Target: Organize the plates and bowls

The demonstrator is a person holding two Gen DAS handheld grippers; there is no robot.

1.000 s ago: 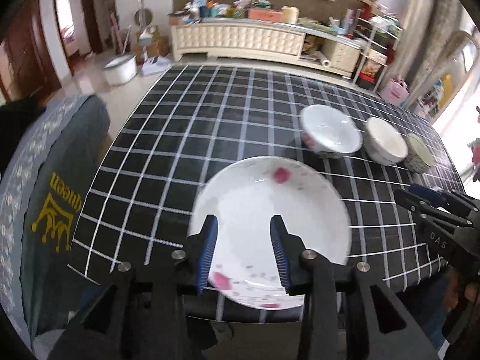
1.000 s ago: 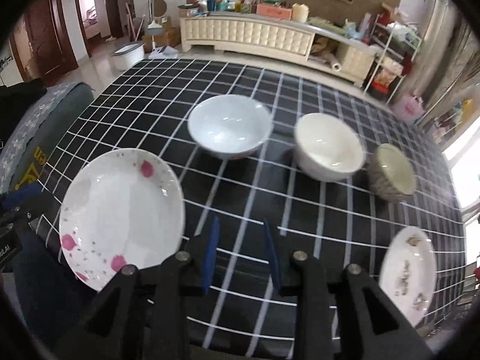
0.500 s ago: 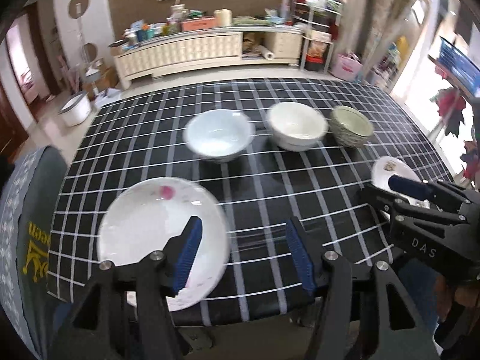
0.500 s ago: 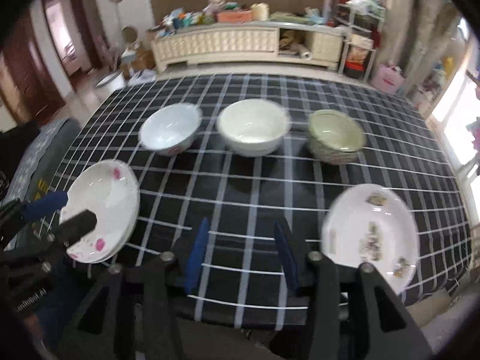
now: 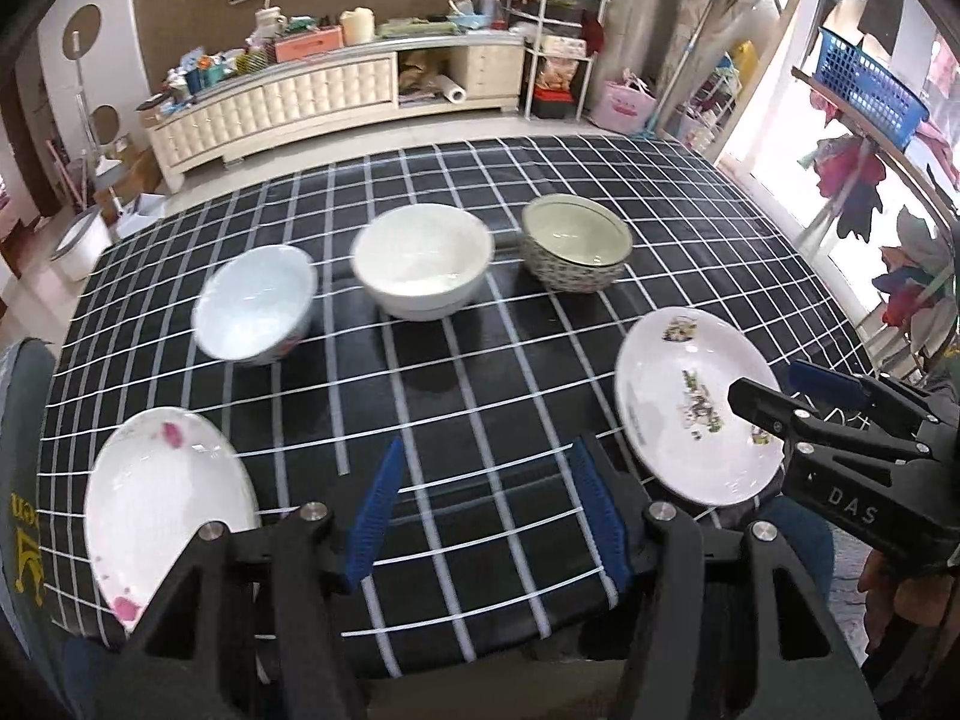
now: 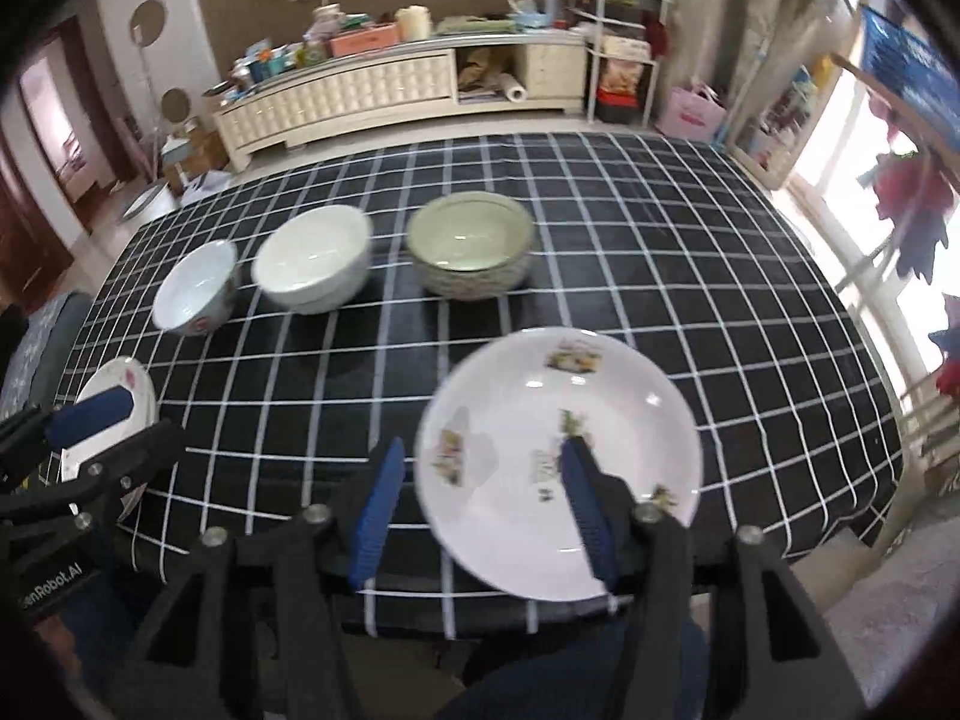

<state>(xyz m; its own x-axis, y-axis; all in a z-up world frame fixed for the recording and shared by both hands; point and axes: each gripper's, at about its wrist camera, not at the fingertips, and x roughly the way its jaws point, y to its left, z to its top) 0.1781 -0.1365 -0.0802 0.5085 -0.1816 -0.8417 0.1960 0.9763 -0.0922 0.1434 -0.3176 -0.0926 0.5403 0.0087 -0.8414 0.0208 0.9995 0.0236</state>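
1. A black tablecloth [image 5: 540,312] with a white grid is covering the table; a cream sideboard [image 5: 336,96] is standing against the far wall.
2. The left gripper [image 5: 489,516] is hovering with jaws wide and empty; the pink-spotted plate [image 5: 162,498] is lying just left of them.
3. The right gripper [image 6: 480,510] is spreading its jaws wide over the decorated plate [image 6: 558,456], gripping nothing.
4. Three bowls [image 6: 312,264] are sitting in a row beyond both jaws.
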